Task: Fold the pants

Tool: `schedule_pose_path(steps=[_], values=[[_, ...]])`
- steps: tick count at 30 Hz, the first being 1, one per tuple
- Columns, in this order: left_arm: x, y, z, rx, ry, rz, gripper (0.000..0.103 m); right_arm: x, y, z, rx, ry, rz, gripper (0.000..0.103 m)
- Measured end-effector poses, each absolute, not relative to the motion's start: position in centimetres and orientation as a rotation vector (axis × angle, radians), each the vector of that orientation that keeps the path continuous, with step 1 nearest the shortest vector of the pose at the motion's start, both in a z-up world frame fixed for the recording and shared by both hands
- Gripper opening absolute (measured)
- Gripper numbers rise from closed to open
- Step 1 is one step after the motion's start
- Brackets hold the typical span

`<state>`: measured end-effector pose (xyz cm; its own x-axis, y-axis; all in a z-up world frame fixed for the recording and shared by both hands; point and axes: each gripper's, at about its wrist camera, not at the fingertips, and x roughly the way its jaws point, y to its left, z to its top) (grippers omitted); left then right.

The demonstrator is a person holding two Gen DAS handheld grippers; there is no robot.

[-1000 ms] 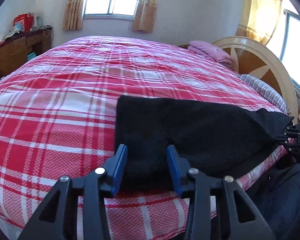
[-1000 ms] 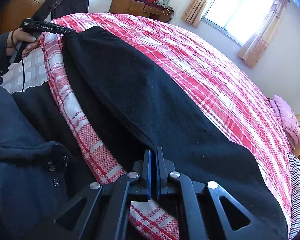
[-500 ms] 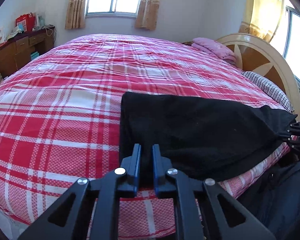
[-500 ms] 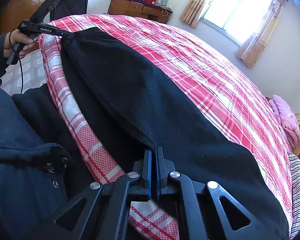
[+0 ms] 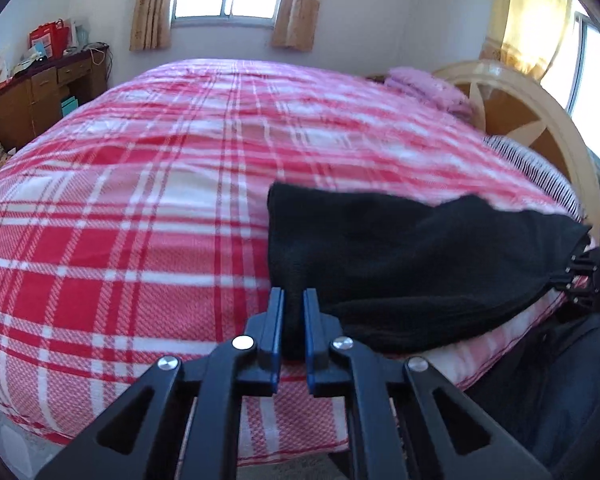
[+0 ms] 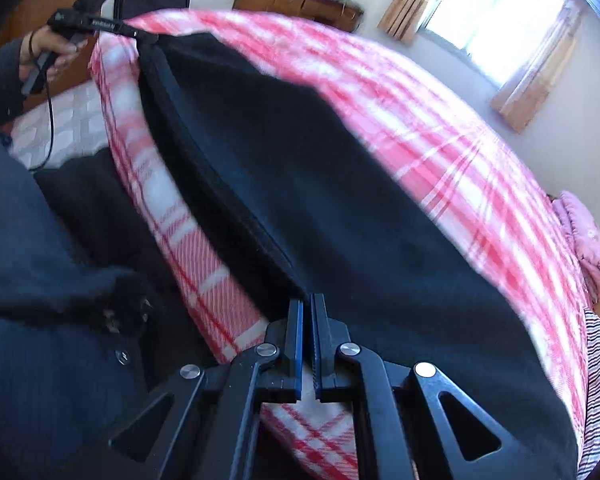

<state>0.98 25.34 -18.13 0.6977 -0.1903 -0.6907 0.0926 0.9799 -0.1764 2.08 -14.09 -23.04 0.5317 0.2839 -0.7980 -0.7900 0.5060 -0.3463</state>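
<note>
The black pants (image 5: 400,256) lie along the near edge of the bed, stretched between my two grippers. My left gripper (image 5: 293,300) is shut on one end of the pants and lifts that corner a little off the bed. My right gripper (image 6: 307,312) is shut on the near edge of the pants (image 6: 340,184) at the other end. In the left wrist view the right gripper (image 5: 580,276) shows at the far right. In the right wrist view the left gripper (image 6: 140,36) shows at the top left, held in a hand.
The bed has a red and white plaid cover (image 5: 140,200), a cream and wood headboard (image 5: 540,120) and a pink pillow (image 5: 432,88). A wooden dresser (image 5: 40,96) stands by the far wall. The person's dark clothing (image 6: 40,320) is beside the bed edge.
My left gripper has closed on the end of the pants and pulled it up and toward the bed edge. Both views shifted; the right gripper stays shut on the pants.
</note>
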Motion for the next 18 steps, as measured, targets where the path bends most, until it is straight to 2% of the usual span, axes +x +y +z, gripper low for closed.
schedule_pose_path(steps=[1, 7, 8, 9, 11, 16, 18], values=[[0.8, 25.3, -18.2, -0.113, 0.776, -0.154, 0.021, 2.1, -14.0, -23.1, -0.786, 0.745, 0.726, 0.004], [-0.3, 26.2, -16.5, -0.084, 0.712, -0.089, 0.041, 2.6, -14.9, -22.1, -0.741, 0.771, 0.735, 0.010], [-0.6, 26.3, -15.8, -0.082, 0.684, -0.076, 0.043, 2.6, -15.4, -21.7, -0.731, 0.768, 0.726, 0.017], [-0.8, 26.4, -15.5, -0.078, 0.670, -0.063, 0.048, 2.6, -16.1, -21.4, -0.721, 0.762, 0.711, 0.029], [-1.0, 26.1, -14.5, -0.060, 0.631, -0.052, 0.052, 2.8, -17.5, -20.7, -0.686, 0.756, 0.684, 0.040], [0.8, 22.0, -12.9, -0.026, 0.605, -0.168, 0.064, 4.4, -23.0, -18.3, -0.527, 0.761, 0.539, 0.040], [2.1, 18.6, -12.7, 0.012, 0.628, -0.268, 0.064, 5.4, -26.1, -17.4, -0.445, 0.768, 0.449, 0.040]])
